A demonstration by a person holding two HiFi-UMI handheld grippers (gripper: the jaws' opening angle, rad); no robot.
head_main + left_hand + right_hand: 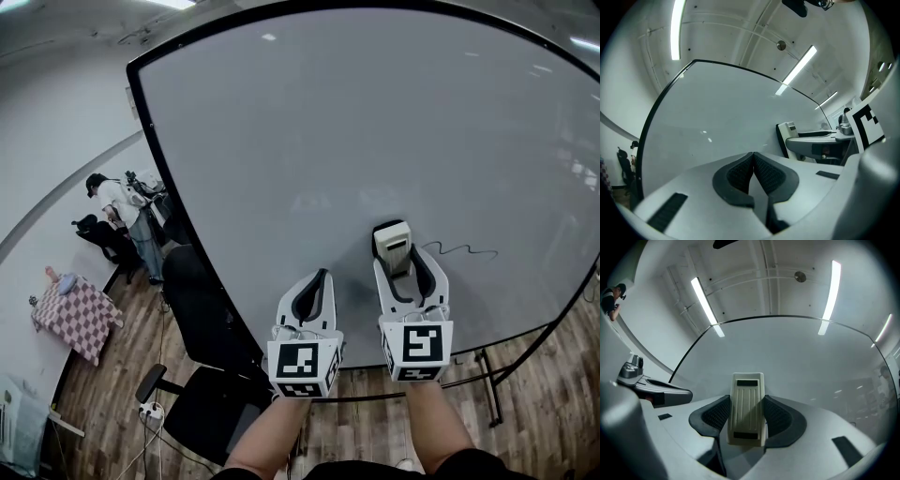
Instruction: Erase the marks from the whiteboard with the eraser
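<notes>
Cream ribbed plastic eraser, underside hidden, is clenched in the right gripper's fingers beside a thin black squiggle near the black-framed whiteboard's lower edge; left gripper's fingers pressed together.

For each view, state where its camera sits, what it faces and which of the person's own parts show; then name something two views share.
Head view: on the person's head, facing the large white whiteboard; both forearms, left gripper, right gripper show.
Left gripper view: rides that gripper, faces board and ceiling over shut jaws.
Right gripper view: rides that gripper, faces board; jaws clamp the cream plastic eraser.
Shared: every view shows the eraser.
</notes>
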